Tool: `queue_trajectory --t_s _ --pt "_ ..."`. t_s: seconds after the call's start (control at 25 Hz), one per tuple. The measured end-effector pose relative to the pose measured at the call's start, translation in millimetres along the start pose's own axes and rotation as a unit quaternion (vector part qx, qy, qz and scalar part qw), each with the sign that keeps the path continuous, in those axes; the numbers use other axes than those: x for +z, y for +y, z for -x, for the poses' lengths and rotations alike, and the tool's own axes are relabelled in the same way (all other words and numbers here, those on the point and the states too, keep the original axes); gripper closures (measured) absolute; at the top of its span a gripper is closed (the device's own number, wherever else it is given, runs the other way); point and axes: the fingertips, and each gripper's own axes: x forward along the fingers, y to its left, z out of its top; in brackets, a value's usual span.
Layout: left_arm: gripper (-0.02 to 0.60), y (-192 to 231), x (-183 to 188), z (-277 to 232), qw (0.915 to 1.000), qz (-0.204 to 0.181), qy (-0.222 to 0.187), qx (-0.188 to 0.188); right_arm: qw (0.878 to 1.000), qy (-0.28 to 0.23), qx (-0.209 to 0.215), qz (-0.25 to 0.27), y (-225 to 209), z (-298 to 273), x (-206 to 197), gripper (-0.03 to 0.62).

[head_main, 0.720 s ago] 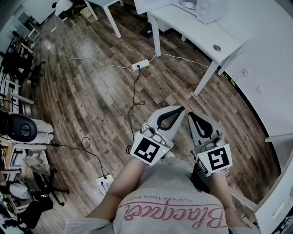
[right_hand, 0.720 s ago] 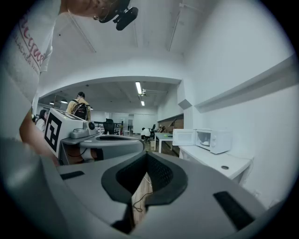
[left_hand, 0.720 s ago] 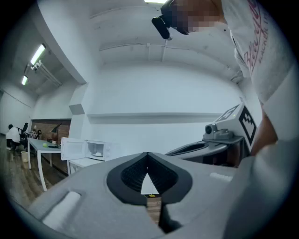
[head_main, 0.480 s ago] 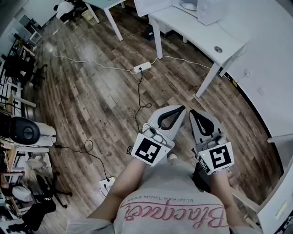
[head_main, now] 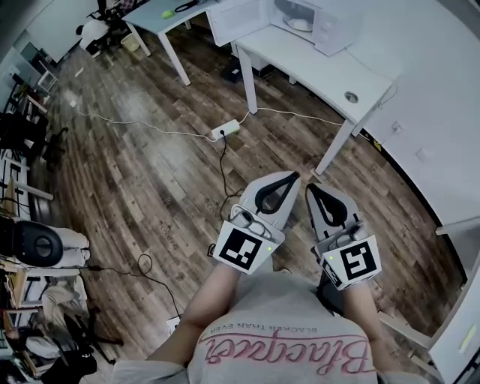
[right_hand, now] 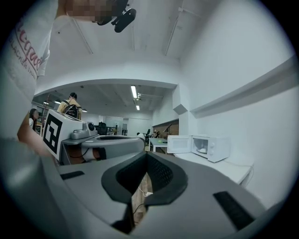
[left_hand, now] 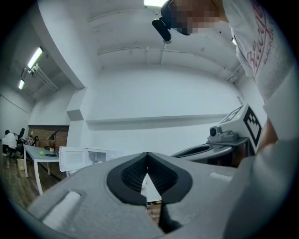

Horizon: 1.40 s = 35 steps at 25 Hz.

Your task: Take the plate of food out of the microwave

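Head view has both forearms reaching out from the person's shirt, side by side above the wooden floor (head_main: 150, 165). The left tongs (head_main: 295, 178) and right tongs (head_main: 312, 189) point roughly level toward the white worktop (head_main: 330, 71), tips near each other but apart. Both pairs of tongs are closed with nothing between them (each gripper view shows its dark pads meeting at the tip).

The microwave (head_main: 304, 21) sits at the worktop's far end with its door (head_main: 231, 19) swung open, well apart from both tongs. The plate (head_main: 300, 24) shows inside only as a pale shape, the food too small to make out.

Right gripper view gives a level look into the open cavity, with the plate (right_hand: 202, 150) resting on its bottom, and a person with a backpack (right_hand: 71, 108) off to the left. Left gripper view has the microwave small at its left edge.

Open floor lies between the person and the worktop's near edge, crossed by a power strip (head_main: 226, 128) and its cable.
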Motion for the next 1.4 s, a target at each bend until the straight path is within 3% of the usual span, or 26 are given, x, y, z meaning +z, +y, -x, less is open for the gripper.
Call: queue_trajectory --t_s 0.56,0.92,1.4 --pt "0.577 90.0 -8.0 -32.8 0.9986 0.044 -0.003 -0.029 0.998 -0.002 -0.053 -0.015 -22.9 -89.6 16.6 0.582" --pt "0.577 128.0 -12.9 -49.6 0.9976 0.032 -0.008 -0.061 0.996 -0.004 -0.083 -0.023 -35.4 -130.3 16.0 0.582" --pt "0.577 166.7 -15.9 -53.3 0.9978 0.034 -0.013 -0.055 0.996 -0.006 -0.093 -0.010 -36.5 -167.6 23.0 0.582"
